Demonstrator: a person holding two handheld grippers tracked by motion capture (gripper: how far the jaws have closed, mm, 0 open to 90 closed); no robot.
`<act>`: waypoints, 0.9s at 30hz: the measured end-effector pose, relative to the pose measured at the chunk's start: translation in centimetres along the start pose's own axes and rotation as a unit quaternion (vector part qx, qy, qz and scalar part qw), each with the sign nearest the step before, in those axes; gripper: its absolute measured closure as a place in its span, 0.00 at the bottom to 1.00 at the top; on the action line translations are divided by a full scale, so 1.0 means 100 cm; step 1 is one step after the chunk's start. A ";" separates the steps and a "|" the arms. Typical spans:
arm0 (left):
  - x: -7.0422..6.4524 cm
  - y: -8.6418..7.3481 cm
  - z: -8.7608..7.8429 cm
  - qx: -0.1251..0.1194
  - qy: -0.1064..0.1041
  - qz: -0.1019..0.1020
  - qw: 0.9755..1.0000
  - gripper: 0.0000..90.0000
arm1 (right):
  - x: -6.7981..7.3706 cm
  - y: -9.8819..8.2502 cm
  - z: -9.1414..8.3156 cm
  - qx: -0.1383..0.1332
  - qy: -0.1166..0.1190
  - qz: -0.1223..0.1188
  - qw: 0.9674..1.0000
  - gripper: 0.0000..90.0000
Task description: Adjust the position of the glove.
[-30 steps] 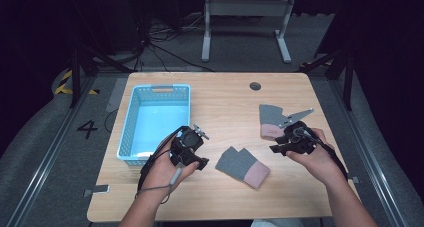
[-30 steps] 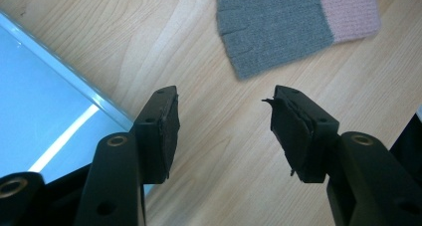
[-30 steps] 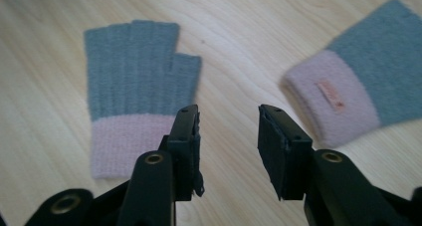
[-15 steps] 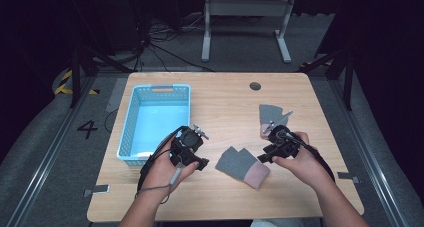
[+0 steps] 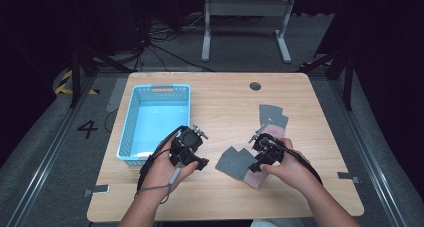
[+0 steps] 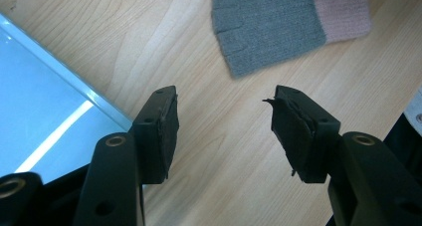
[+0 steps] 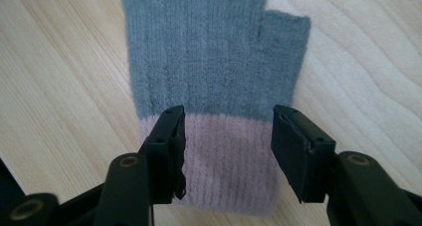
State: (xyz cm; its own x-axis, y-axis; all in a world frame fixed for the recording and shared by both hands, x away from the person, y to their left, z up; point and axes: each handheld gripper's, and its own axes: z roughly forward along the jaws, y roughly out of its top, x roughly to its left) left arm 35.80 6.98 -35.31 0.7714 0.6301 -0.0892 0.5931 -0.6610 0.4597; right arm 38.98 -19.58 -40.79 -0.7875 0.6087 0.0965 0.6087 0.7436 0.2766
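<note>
Straddling the pink cuff of the near glove (image 7: 214, 86) with my right gripper (image 7: 228, 136), I have the jaws spread wide, one on each side of the cuff, nothing pinched yet. To take it cleanly I'd sink until both pads reach the knit, stay centred on the cuff rather than the grey palm, and close firmly so a fold of fabric gathers between the pads instead of sliding out. That glove lies flat on the bench (image 5: 220, 94), right of the blue basket (image 5: 131, 122); a second glove (image 5: 272, 118) lies farther back. My left gripper (image 5: 192, 152) waits beside the basket, its jaws wide apart and empty over bare wood.

Against the earlier frame, my right hand has come in from beside the far glove to the near one, and its jaws have just been opening, with the cuff now between them.
</note>
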 end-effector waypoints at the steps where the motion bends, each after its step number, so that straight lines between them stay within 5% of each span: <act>1: 0.000 0.000 0.000 0.000 0.000 0.000 1.000 0.50 | 0.001 0.001 0.002 0.002 -0.002 0.000 1.000 0.53; 18: -0.001 0.000 0.000 0.001 -0.001 0.000 1.000 0.49 | 0.015 0.009 0.020 0.033 -0.046 -0.015 0.998 0.41; 27: -0.001 0.000 0.001 0.004 -0.002 0.001 1.000 0.49 | 0.010 0.009 0.024 0.039 -0.036 -0.007 0.999 0.37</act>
State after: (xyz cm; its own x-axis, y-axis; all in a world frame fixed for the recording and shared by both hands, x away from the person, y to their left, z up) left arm 35.79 6.90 -35.36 0.7733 0.6273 -0.0923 0.5937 -0.6652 0.4528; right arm 38.98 -17.63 -42.76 -0.7883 0.6148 0.0242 0.6061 0.7693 0.2020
